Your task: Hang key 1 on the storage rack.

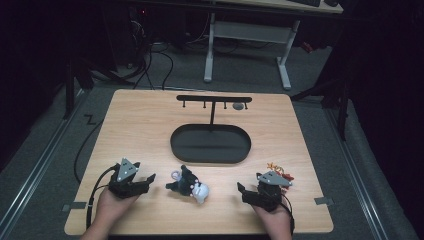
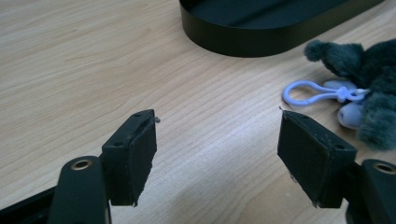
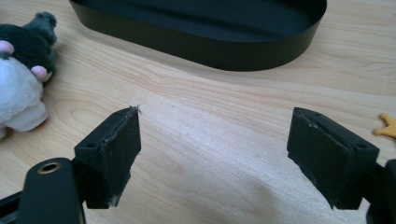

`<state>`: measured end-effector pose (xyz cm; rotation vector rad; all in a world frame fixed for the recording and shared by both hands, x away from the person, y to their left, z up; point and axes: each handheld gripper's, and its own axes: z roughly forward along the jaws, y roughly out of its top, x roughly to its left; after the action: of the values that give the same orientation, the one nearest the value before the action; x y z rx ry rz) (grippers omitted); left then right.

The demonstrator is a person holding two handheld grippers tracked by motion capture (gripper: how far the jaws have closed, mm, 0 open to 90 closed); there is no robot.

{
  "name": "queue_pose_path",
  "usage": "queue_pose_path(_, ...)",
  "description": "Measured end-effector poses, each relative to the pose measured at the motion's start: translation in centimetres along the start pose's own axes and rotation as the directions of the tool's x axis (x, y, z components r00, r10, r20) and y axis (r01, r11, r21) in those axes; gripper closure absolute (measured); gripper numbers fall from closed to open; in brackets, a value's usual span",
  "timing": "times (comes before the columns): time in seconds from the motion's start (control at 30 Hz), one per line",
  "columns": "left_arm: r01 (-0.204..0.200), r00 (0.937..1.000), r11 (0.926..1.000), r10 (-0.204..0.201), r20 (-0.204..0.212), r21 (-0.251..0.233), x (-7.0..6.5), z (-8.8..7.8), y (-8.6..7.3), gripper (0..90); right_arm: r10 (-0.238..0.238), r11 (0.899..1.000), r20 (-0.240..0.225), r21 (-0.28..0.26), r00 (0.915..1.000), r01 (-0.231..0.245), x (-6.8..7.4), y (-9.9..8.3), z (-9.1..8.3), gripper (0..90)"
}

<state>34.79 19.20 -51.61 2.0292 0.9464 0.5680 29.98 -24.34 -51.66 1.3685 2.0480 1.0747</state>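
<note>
On the left side of the wooden table (image 1: 145, 120), near the front edge, the left gripper (image 1: 144, 181) rests in the person's left hand (image 1: 111, 204). Its jaws stand wide apart and hold nothing; in the left gripper view only bare wood lies between them. There is free table all around it, up to the left edge and forward to the tray.

In the middle, just beside the left gripper's right side, lies the plush toy (image 1: 189, 184), dark grey with a white part. Its pale clip loop (image 2: 312, 93) lies flat on the wood, close to the right jaw in the left gripper view but not touching it. Behind the toy stands the black oval tray (image 1: 210, 144) with a hook stand (image 1: 214, 99) rising from its far side. A strip of bare wood separates toy and tray.

On the right, the right gripper (image 1: 244, 192) sits in the right hand (image 1: 273, 220), jaws also wide and empty. A small orange object (image 1: 280, 170) lies just behind it, near the right edge.
</note>
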Motion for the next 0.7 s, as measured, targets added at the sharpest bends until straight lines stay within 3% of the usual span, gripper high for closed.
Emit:
queue_pose_path(0.2, -0.007, 0.9998, 0.9993, 0.006, 0.017, 0.037, 0.0, -0.2, 0.1, 28.5, 0.01, 1.0, -0.025, 0.0, 0.9997, -0.01, -0.3, 0.1, 0.0, 16.1)
queue_pose_path(0.37, -0.022, 0.9997, 0.9981, 0.023, -0.012, 0.057, 0.4, -0.5, -0.8, 28.4, 0.01, 1.0, -0.022, 0.007, 0.9997, -0.009, -0.4, 0.1, 0.1, 15.9)
queue_pose_path(0.5, 0.038, 0.9993, 0.9977, -0.038, 0.003, 0.056, 0.9, -0.5, -1.7, 29.6, 0.009, 1.0, -0.017, 0.018, 0.9998, -0.009, -0.5, 0.3, -0.1, 15.9)
queue_pose_path(0.57, 0.066, 0.9975, 0.9964, -0.068, 0.021, 0.053, 1.0, -0.4, -1.7, 25.7, 0.007, 0.999, -0.015, 0.035, 0.9999, -0.006, -0.5, 0.3, -0.2, 15.7)
queue_pose_path(0.7, 0.018, 0.9998, 0.9985, -0.018, -0.008, 0.052, 0.7, -0.2, -1.6, 22.7, 0.0, 0.998, -0.014, 0.058, 0.9999, 0.001, -0.6, 0.3, -0.3, 15.1)
